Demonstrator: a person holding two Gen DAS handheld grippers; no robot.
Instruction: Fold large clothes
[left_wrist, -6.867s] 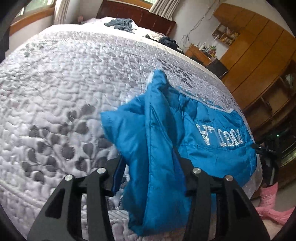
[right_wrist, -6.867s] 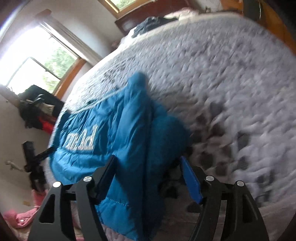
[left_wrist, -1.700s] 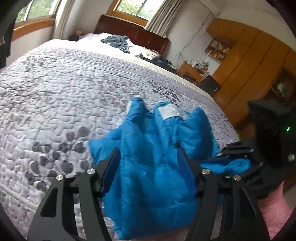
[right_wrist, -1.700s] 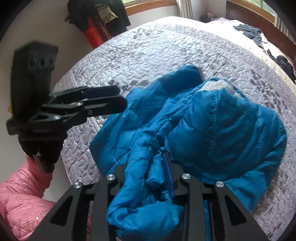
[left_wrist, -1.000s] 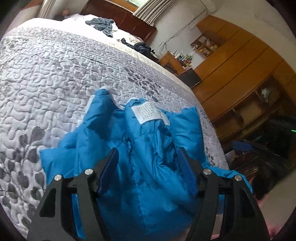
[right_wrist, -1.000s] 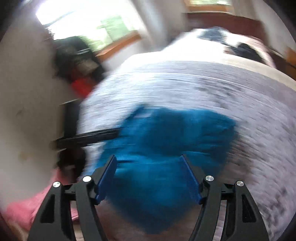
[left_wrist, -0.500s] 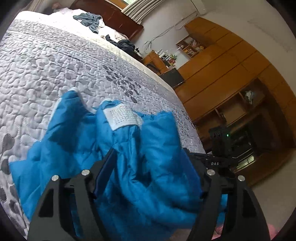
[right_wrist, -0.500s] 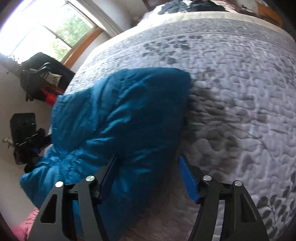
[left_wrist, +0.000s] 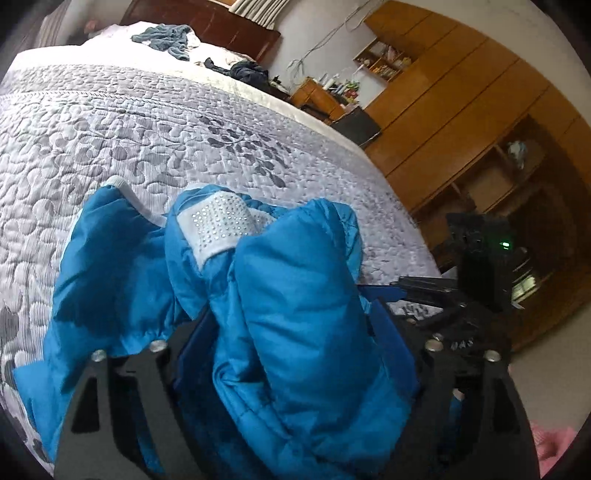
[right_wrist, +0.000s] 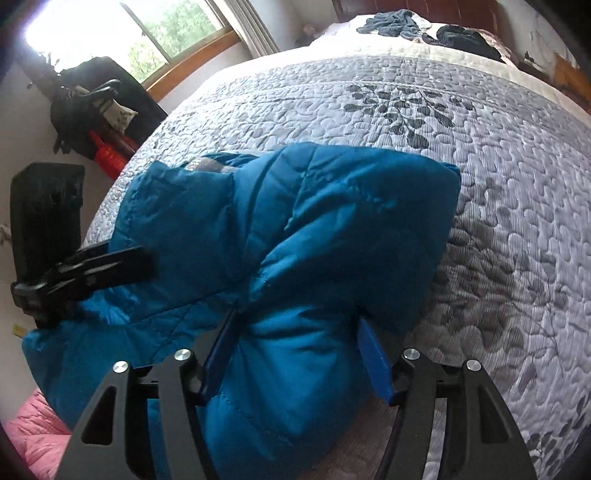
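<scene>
Blue jacket (left_wrist: 295, 295) lies bunched near the foot edge of the bed (left_wrist: 147, 129), partly overhanging it. Left claw (left_wrist: 291, 332) has a thick puffy fold of jacket filling the space between its blue pads; jaws stand wide, so whether they pinch or merely straddle the cloth, I cannot tell. Right claw (right_wrist: 295, 350) likewise: a padded bulge sits between its fingers, grip not certain.

Risks, as judged: the slick, springy fill may slip from either claw if the squeeze is shallow. The overhanging part could drag the bundle off the bed toward the floor. White sequined patch (left_wrist: 218, 225) shows the folds sit uneven; pressing now would set a lopsided fold.
</scene>
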